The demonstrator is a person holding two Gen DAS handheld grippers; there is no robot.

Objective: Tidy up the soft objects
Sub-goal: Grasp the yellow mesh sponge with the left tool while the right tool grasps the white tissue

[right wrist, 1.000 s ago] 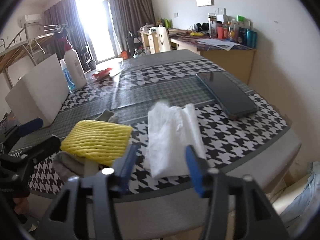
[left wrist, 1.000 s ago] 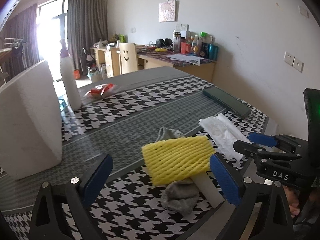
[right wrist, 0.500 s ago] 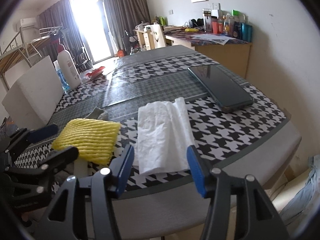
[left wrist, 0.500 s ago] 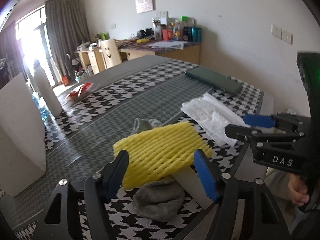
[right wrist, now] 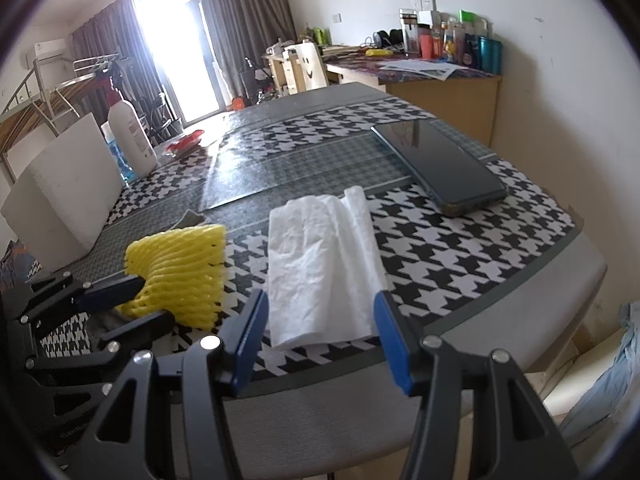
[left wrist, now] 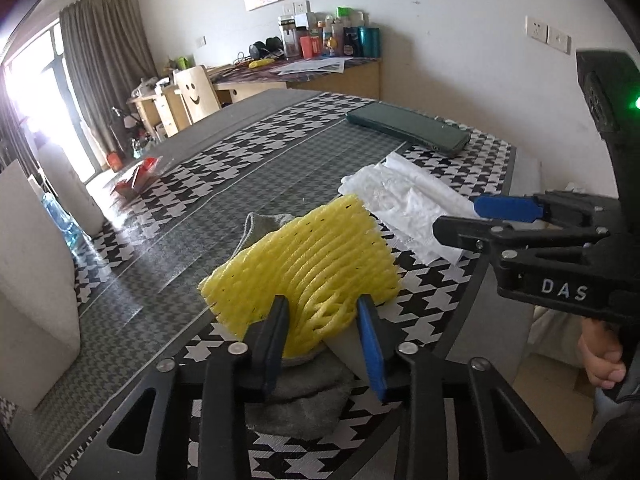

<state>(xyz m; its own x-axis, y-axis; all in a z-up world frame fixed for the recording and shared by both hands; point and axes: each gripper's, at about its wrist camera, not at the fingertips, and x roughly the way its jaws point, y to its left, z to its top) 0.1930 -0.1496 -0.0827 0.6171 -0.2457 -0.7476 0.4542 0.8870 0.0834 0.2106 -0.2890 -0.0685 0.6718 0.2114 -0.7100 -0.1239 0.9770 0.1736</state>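
Observation:
A yellow foam net (left wrist: 316,256) lies on a grey sock (left wrist: 296,412) near the front edge of the houndstooth table (right wrist: 480,248). My left gripper (left wrist: 322,320) is closing, and its pads pinch the net's near edge, which bunches up between them. In the right wrist view the net (right wrist: 180,268) appears at the left with the left gripper (right wrist: 140,304) on it. A white crumpled tissue (right wrist: 324,268) lies flat to the right of the net. My right gripper (right wrist: 320,320) hovers open with its fingers on either side of the tissue's near end, not pressing it. The left wrist view shows the right gripper (left wrist: 476,220) over the tissue (left wrist: 404,204).
A dark phone-like slab (right wrist: 440,164) lies beyond the tissue at the right. A white foam block (right wrist: 64,196) and a white bottle (right wrist: 130,136) stand at the left, with a red packet (left wrist: 136,176) farther back. A hand (left wrist: 600,356) holds the right gripper off the table's edge.
My left gripper came down and forward onto the yellow net, and its jaws went from wide apart to pinching the net's near edge. The right gripper has hardly moved.

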